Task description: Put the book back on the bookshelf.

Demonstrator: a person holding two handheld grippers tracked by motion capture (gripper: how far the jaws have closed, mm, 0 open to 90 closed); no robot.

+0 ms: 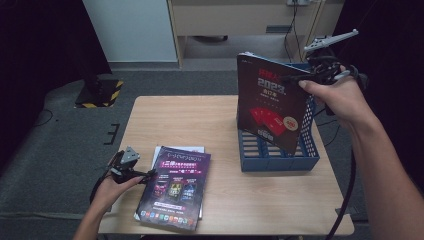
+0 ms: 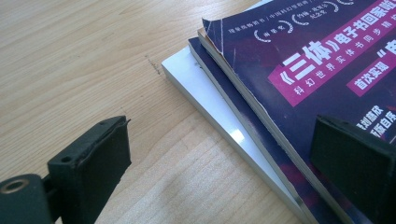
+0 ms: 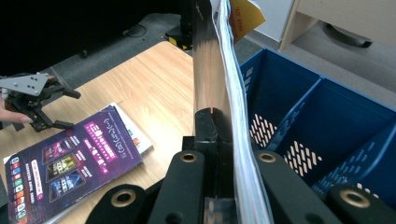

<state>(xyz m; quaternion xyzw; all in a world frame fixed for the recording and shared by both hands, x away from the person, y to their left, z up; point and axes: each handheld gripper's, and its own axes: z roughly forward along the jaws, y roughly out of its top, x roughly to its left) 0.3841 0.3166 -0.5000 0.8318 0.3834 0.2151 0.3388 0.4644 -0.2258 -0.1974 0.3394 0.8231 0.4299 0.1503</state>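
Magazine (image 1: 272, 105) pinched upright by the right gripper (image 1: 320, 75), held over the blue rack (image 1: 280, 160) at the table's (image 1: 175, 115) far right. High view: dark cover with red cards, lower edge down inside the rack's front compartment, upper corner clamped near the hand (image 1: 340, 100). Right gripper view: same magazine (image 3: 212, 60) edge-on, pages bowing to the right, jaws pressed together on its edge; rack dividers (image 3: 299, 107) and slotted floors plain here, hidden behind the cover from above. Also there, farther off, the left gripper (image 3: 37, 105) beside a purple book (image 3: 70, 158). Left gripper (image 1: 135, 172) low at the table's near left in the high view, at the left edge of the book stack (image 1: 175, 187). Left gripper view: jaws spread wide, one over bare wood, the other over the purple cover, nothing between the pads; stack layers clear here, with a purple book (image 2: 322, 65) on top, another dark one beneath, and a white one (image 2: 210, 102) at the bottom, top corner frayed. From above, little more than a white corner (image 1: 180, 149) peeking out behind the purple cover.
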